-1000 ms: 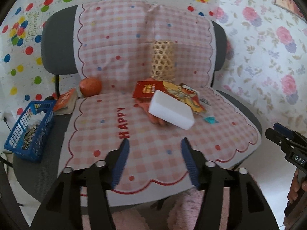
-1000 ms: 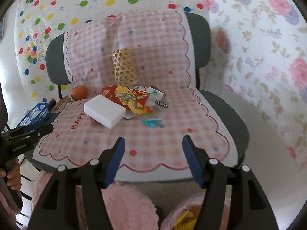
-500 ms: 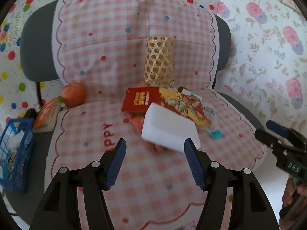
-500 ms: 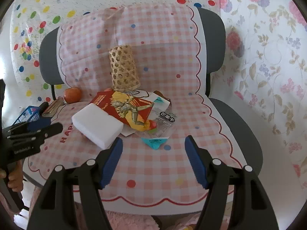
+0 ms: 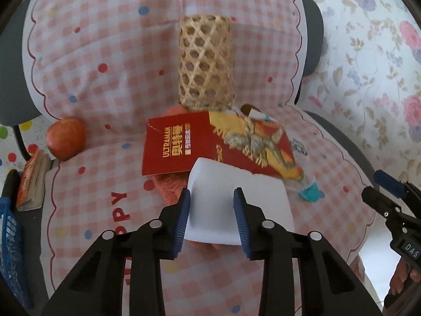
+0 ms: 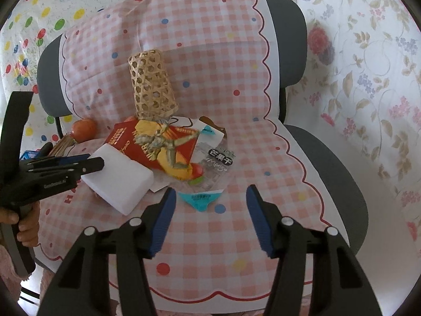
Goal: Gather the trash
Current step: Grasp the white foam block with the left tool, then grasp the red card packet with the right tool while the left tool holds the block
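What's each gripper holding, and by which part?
Both grippers' jaws have just been closing. The right gripper holds nothing. The left gripper is at the white block's left end; whether it grips cannot be told.

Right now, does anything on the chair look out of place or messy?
Yes. The woven basket lies tipped against the chair back instead of standing. In front of it, a red packet, a white block and clear wrappers sit piled on each other.

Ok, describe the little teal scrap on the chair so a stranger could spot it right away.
On the checked cloth over the chair's seat, look just in front of the pile of wrappers. The teal scrap lies flat and alone there, the only blue-green piece, curved like a smile.
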A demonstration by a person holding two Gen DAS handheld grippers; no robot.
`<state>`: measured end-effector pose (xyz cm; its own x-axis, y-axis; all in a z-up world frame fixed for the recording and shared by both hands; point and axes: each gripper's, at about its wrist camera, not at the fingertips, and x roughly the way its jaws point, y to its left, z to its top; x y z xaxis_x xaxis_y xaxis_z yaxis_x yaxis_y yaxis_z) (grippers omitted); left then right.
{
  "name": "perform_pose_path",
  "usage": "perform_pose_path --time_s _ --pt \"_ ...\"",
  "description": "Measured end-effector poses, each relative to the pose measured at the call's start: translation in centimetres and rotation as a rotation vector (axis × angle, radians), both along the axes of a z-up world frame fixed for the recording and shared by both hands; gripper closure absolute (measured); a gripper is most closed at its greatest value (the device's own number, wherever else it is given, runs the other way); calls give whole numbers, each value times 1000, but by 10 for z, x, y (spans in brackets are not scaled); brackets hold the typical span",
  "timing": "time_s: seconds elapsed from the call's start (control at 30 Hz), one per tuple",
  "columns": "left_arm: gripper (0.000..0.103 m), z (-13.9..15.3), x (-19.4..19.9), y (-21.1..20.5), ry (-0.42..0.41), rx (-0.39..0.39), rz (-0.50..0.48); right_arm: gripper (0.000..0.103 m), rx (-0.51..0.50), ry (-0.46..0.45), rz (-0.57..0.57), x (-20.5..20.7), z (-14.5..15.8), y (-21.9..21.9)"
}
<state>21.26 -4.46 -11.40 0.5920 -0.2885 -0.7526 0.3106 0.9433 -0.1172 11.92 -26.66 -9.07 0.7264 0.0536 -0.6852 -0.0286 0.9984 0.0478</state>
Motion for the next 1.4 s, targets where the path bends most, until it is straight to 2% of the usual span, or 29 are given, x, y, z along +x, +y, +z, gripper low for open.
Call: perform_pose_path --time_s 0.13,0.17,0.33,0.4,0.53,0.67,0.73,0.87,1.0,1.17,1.4 --pt "69 -5 1 4 24 -16 11 48 6 9 10 0 -2 1" --pt "73 -4 0 4 19 -14 12 48 9 11 16 0 -2 3" --pt "85 10 -20 14 -50 -45 37 47 14 14 23 -1 -2 4" --pt "86 20 -32 23 -94 -61 59 41 29 6 23 0 0 3" --pt "86 39 -44 40 -157 -101 100 40 47 4 31 8 0 3" --pt "86 46 -42 56 -190 -100 160 43 87 12 57 24 -4 8" --pt "86 45 -35 67 -189 -112 197 53 107 19 71 34 -7 11" --pt "86 40 -25 85 -181 -107 254 53 128 27 97 59 -13 16" --pt "86 29 -13 95 -174 -57 299 43 131 42 106 83 -22 18" --pt "86 8 4 98 -133 -28 309 41 143 69 106 107 -38 20" --pt "86 2 16 95 -132 4 301 40 214 116 111 130 -55 13"
